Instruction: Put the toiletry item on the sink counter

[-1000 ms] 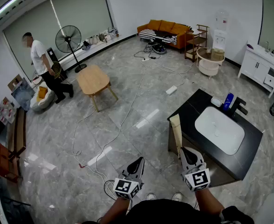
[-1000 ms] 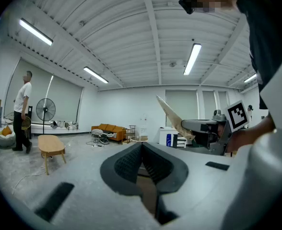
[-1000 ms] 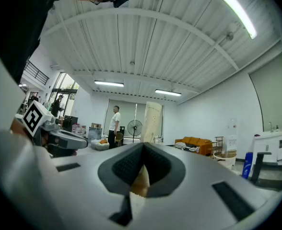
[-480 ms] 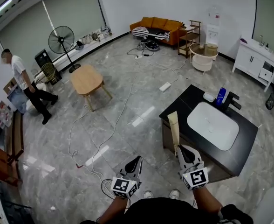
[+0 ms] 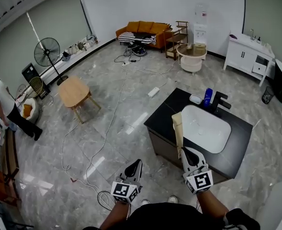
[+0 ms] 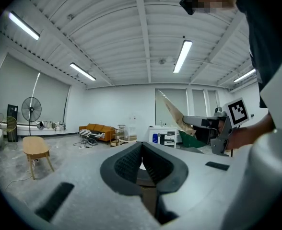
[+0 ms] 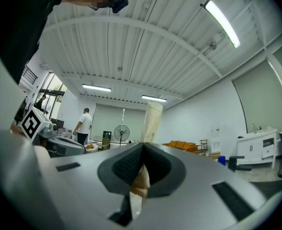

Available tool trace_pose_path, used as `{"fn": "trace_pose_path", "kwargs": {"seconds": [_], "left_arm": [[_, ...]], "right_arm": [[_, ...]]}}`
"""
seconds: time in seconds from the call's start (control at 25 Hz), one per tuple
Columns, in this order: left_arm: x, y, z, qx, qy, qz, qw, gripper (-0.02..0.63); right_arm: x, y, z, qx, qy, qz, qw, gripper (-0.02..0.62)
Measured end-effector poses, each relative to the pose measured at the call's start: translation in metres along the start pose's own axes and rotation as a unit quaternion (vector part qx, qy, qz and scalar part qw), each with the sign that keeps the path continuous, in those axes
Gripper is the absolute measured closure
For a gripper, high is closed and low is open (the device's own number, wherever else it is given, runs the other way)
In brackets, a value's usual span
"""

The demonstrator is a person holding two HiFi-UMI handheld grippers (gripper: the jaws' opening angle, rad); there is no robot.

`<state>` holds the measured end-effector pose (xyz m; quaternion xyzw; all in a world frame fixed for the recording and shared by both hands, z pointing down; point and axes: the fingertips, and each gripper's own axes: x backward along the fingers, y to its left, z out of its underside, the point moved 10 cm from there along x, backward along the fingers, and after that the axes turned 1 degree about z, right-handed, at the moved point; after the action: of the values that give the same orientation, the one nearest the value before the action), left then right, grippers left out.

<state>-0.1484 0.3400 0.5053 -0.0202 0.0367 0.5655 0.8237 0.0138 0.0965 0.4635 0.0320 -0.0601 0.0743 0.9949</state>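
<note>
The toiletry item is a long beige tube (image 5: 178, 128). It stands up from my right gripper (image 5: 186, 151), which is shut on its lower end. In the right gripper view the tube (image 7: 151, 123) rises between the closed pads of the right gripper (image 7: 143, 159). The black sink counter (image 5: 167, 114) with a white basin (image 5: 205, 128) lies just ahead and to the right of the tube. My left gripper (image 5: 135, 164) hangs lower left, away from the counter. The left gripper (image 6: 142, 152) is shut with nothing in it.
A blue bottle (image 5: 207, 97), a soap dish (image 5: 195, 99) and a black faucet (image 5: 219, 101) stand at the counter's far side. Cables (image 5: 107, 128) run over the grey floor. A wooden table (image 5: 73, 92), a fan (image 5: 46, 51) and a person (image 5: 6, 109) are to the left.
The sink counter has come nearer and shifted left in the head view. The person at the left has walked further left. Both grippers hold as before.
</note>
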Motion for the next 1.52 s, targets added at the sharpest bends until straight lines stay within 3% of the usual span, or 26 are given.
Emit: {"fn": "trace_pose_path", "kwargs": {"seconds": [0.24, 0.6, 0.92, 1.16, 1.52], "left_arm": [[-0.039, -0.021, -0.004, 0.009, -0.013, 0.005, 0.9999, 0.600], [-0.116, -0.053, -0.006, -0.014, 0.001, 0.079, 0.9968, 0.600], [-0.188, -0.052, -0.021, -0.028, -0.009, 0.148, 0.9886, 0.600], [-0.251, -0.044, -0.028, -0.026, -0.005, 0.208, 0.9777, 0.600], [-0.338, -0.031, -0.023, -0.017, 0.017, 0.311, 0.9501, 0.600]], "right_arm": [[0.028, -0.050, -0.001, 0.012, 0.004, 0.037, 0.999, 0.588], [0.049, -0.110, 0.015, -0.001, 0.015, 0.124, 0.992, 0.588], [0.039, -0.149, 0.015, 0.000, 0.019, 0.193, 0.981, 0.588], [0.018, -0.178, 0.016, 0.008, 0.027, 0.245, 0.969, 0.588], [-0.005, -0.201, 0.026, 0.011, 0.075, 0.334, 0.939, 0.588]]}}
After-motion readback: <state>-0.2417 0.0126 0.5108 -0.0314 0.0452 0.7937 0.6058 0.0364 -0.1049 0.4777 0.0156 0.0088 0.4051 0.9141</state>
